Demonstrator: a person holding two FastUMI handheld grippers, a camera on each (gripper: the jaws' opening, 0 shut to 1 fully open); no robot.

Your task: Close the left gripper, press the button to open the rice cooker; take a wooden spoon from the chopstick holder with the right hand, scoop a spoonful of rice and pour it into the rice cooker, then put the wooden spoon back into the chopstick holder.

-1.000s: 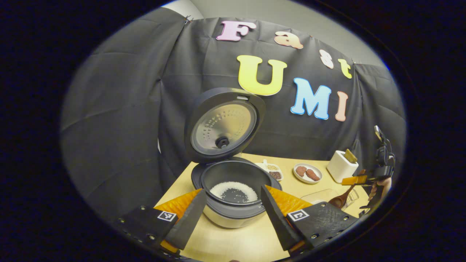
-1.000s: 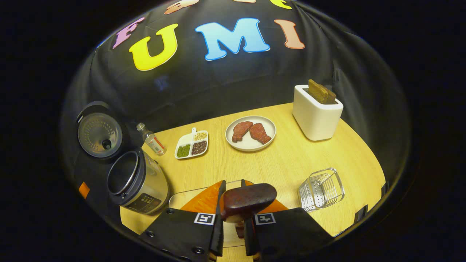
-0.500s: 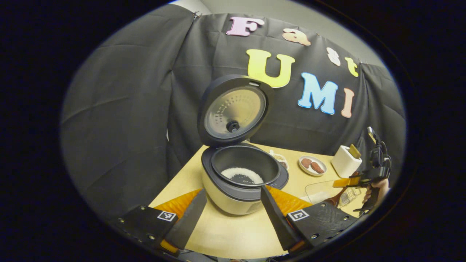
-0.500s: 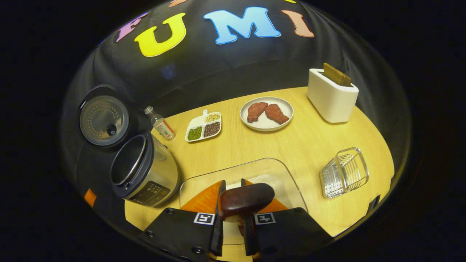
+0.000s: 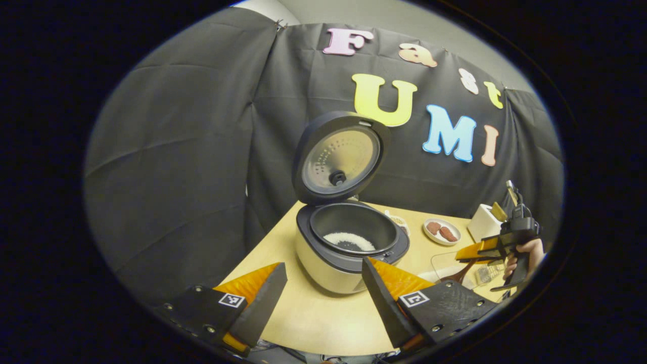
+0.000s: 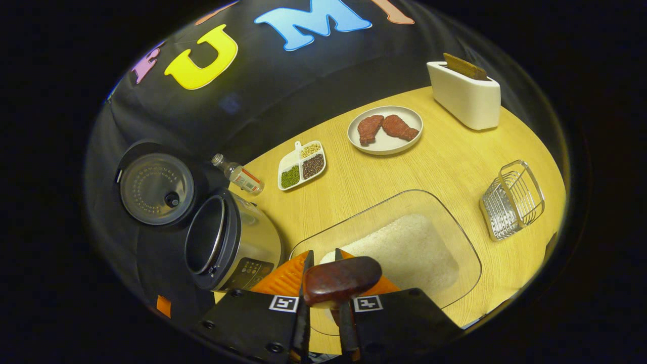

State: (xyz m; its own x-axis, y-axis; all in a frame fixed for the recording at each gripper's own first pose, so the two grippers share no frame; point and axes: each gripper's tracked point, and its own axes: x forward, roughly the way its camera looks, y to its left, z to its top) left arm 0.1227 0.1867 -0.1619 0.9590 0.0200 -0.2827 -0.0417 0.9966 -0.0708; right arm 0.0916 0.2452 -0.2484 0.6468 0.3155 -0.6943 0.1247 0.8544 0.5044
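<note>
Fingers: left (image 5: pixel 323 298) apart, empty | right (image 6: pixel 323 308) grip wooden spoon (image 6: pixel 341 279) | rice cooker (image 5: pixel 349 247) open

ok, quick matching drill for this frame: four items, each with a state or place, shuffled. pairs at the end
Items:
1. cooker lid
2. spoon
3. left gripper
4. glass dish

States:
A. holds a heap of rice
B. open, nothing between the fingers
C. raised, standing up behind the pot
D. clamped in the right gripper

Pairs: 1-C, 2-D, 3-B, 4-A
</note>
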